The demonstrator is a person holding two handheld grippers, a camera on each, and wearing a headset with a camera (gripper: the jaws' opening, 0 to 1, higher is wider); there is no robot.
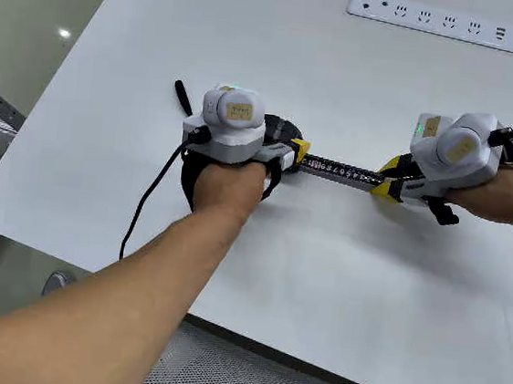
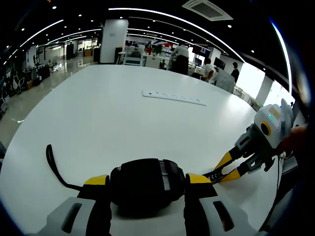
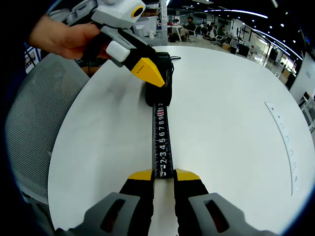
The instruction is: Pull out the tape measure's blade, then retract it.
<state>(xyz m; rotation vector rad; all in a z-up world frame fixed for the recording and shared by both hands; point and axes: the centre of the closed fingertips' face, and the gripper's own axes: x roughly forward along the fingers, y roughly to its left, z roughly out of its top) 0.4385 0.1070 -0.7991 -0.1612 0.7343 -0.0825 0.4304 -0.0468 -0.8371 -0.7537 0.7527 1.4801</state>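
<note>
White table (image 1: 282,39), strip-lit open office (image 2: 74,49)

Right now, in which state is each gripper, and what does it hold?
Left gripper: closed on the black tape measure case.
Right gripper: closed on the tip of the extended blade.

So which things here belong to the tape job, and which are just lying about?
In use: tape measure case, held by the left claw; blade, pinched by the right claw.
Lying about: power strip, mesh chair.
</note>
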